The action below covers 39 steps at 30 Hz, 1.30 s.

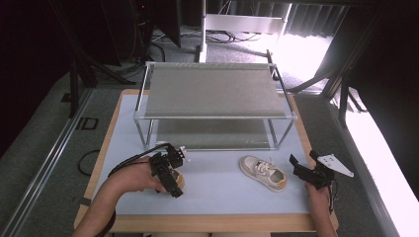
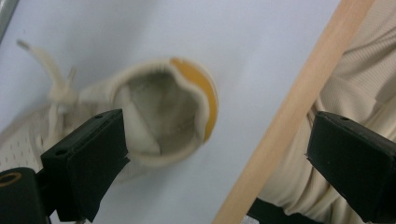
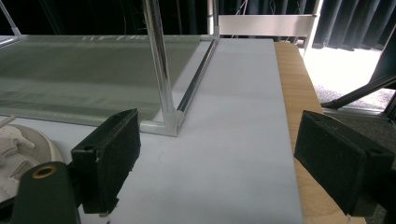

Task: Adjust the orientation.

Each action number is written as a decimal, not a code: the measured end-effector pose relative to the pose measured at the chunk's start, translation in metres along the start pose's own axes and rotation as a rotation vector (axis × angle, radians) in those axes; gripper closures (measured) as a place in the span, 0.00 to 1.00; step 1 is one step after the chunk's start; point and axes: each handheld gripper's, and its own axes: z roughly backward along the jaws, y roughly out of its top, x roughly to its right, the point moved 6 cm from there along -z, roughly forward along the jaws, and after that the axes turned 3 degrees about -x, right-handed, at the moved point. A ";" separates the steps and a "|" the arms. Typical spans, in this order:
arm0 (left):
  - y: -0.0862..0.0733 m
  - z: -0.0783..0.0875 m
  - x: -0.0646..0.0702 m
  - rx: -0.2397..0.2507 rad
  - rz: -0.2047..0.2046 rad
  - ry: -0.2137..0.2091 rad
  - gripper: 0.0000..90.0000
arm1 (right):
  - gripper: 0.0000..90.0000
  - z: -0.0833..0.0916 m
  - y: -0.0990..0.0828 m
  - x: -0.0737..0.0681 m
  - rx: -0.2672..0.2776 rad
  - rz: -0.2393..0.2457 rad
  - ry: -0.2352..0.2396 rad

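Observation:
Two cream sneakers with orange heel patches lie on the white mat. One sneaker (image 1: 263,173) rests free at the right of centre, its toe (image 3: 21,149) showing in the right gripper view. The other sneaker (image 2: 154,112) lies at the front left under my left gripper (image 1: 170,183), with just its heel (image 1: 179,178) peeking out. My left gripper (image 2: 219,154) is open wide, one jaw over the shoe's collar and the other out past the table edge. My right gripper (image 1: 302,159) stands open to the right of the free sneaker, with nothing between its jaws (image 3: 217,163).
A two-tier metal shoe rack (image 1: 212,91) stands at the back of the mat, both shelves bare; its front right leg (image 3: 161,70) is close ahead of my right gripper. The table's wooden front edge (image 2: 289,107) runs near the left shoe, with the person's clothing (image 2: 359,79) beyond.

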 end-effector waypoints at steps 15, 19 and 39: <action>0.010 -0.018 -0.012 -0.067 0.042 0.020 0.49 | 0.16 0.000 0.000 0.000 -0.001 0.001 0.009; 0.010 -0.030 -0.015 -0.087 0.054 0.006 0.53 | 0.16 0.000 0.000 0.000 -0.001 0.001 0.010; 0.027 -0.018 0.020 -0.055 -0.336 -0.030 0.84 | 0.16 0.000 0.000 0.000 -0.001 0.002 0.011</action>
